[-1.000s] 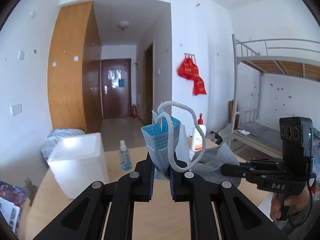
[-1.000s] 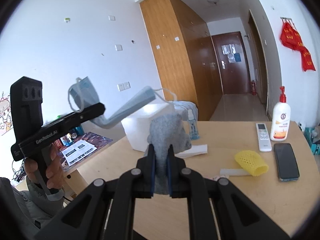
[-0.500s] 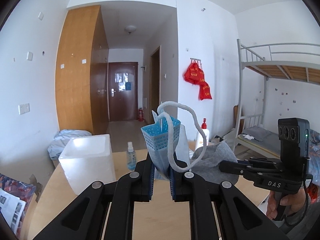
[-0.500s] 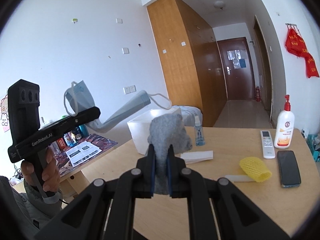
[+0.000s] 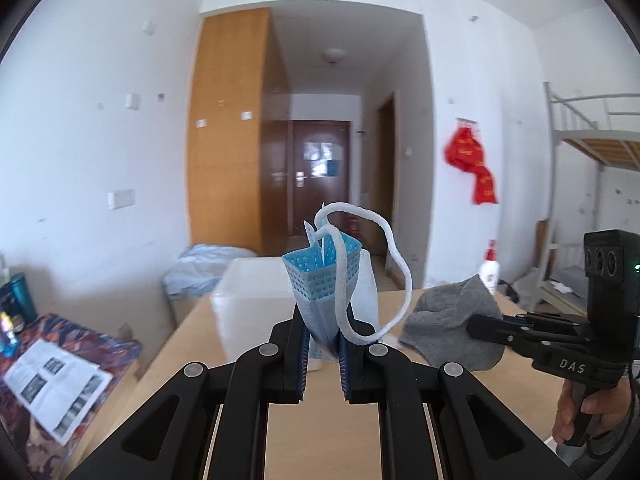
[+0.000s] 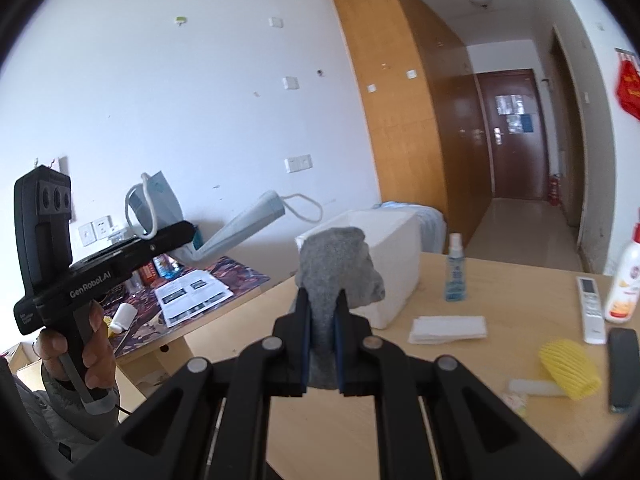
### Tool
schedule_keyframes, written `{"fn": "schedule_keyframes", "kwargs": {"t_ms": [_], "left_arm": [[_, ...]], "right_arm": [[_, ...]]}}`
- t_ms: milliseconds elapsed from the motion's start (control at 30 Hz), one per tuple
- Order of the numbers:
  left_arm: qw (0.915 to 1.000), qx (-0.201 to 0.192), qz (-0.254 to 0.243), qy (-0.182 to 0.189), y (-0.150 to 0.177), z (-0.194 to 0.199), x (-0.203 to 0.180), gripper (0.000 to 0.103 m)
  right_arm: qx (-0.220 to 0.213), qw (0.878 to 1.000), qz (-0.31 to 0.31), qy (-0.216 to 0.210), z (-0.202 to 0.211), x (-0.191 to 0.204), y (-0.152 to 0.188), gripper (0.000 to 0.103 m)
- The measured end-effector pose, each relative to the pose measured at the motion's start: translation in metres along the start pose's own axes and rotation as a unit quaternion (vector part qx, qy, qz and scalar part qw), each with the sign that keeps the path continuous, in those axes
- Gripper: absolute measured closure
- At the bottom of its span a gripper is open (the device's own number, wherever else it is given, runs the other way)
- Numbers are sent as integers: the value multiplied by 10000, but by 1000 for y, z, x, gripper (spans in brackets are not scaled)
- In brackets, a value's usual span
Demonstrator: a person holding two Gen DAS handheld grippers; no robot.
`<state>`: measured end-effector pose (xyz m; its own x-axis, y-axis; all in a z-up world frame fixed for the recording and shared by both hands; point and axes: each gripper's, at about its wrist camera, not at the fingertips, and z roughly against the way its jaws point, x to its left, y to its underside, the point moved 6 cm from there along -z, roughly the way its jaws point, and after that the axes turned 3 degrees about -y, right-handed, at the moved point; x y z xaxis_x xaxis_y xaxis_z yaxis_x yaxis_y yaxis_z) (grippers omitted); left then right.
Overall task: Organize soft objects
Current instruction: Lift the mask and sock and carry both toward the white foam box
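Note:
My left gripper [image 5: 323, 354] is shut on a folded blue face mask [image 5: 323, 280] whose white ear loop [image 5: 394, 256] arcs up and to the right. The same mask [image 6: 244, 228] sticks out of that gripper [image 6: 188, 232] in the right wrist view. A grey sock [image 6: 336, 268] is pinched in my right gripper [image 6: 321, 354], held above the table. In the left wrist view the sock [image 5: 452, 332] hangs from the right gripper [image 5: 472, 324] at the right. A white foam box [image 6: 384, 248] stands on the wooden table [image 6: 500, 280] just beyond both.
On the table lie a blue spray bottle [image 6: 455, 270], folded white tissue [image 6: 448, 328], a yellow foam net [image 6: 570, 366], a remote [image 6: 590, 308], a dark phone [image 6: 622, 368] and a lotion bottle [image 6: 624, 280]. A lower side table [image 6: 200, 292] with papers sits left.
Both grippers have swung leftward with their loads still held. The foam box has shifted from the left toward the centre of the left wrist view, and the side table with papers came into sight.

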<state>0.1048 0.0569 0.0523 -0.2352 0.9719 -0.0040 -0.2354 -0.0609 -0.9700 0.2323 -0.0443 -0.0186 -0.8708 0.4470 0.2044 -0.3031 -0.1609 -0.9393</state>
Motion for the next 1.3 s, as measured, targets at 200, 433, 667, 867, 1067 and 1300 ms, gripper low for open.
{"fn": "schedule_keyframes", "kwargs": {"t_ms": [200,433,667,867,1067,1300], "left_arm": [[9989,-8,114,-464,6,0,30,90],[9979,66,184,-611,12,-7,47,90],[9975,26,181,-680,10,-13,57,90],[9984,42,145,-547,9,-24,57,90],[9988,33,178,-446,5,-36,64,90],[9991,108,155,-374,-2,-61,71,90]], "right_arm": [[80,9999,96,-116,-24,12,-6,90],[78,9999,92,-80,-42,22,-14,90],[47,9999,114,71,-53,27,-19,90],[27,9997,162,179,-60,28,-26,90],[67,9993,214,301,-72,25,-36,90],[67,9983,252,526,-89,17,-52,90]]}}
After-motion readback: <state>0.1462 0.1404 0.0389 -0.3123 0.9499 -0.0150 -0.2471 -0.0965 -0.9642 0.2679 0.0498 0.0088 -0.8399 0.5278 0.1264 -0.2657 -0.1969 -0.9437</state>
